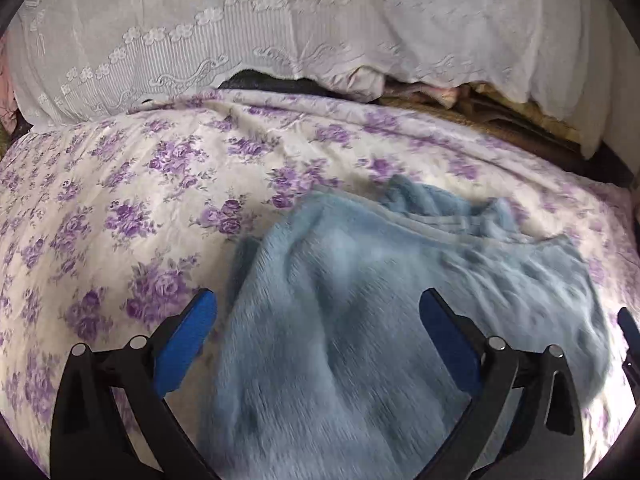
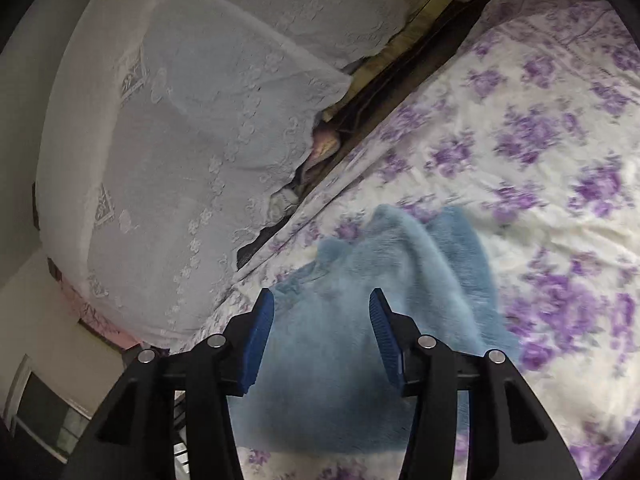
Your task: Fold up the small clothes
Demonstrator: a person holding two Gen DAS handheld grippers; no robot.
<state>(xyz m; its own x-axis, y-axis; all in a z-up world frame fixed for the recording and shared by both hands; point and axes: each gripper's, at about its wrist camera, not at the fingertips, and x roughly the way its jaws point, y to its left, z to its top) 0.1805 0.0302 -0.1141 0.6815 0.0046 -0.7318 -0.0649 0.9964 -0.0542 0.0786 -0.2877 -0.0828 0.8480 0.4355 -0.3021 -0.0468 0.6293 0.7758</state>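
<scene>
Pale blue and fluffy, the small garment [image 1: 384, 304] lies rumpled on a bed sheet [image 1: 120, 208] printed with purple roses. In the left wrist view it fills the lower middle and right of the frame, its far edge bunched into folds near the centre right. The left hand-held gripper [image 1: 318, 306] hangs over it with its jaws spread wide; the blue pads [image 1: 188, 340] stand well apart, one over bare sheet at the lower left, the other over the garment, and neither presses on the fabric. At the far right edge of that view a dark sliver of the other tool shows.

In the right wrist view the garment [image 2: 360, 320] sits in the lower middle, with the sheet [image 2: 540, 140] stretching to the upper right. The right hand-held gripper [image 2: 322, 306] is about half spread above the fluffy cloth, nothing pinched between its pads [image 2: 260, 336].

A white lace cover [image 1: 280, 28] is draped along the top of the left view and the upper left of the right view [image 2: 180, 120], with dark and brownish things showing under its hem
</scene>
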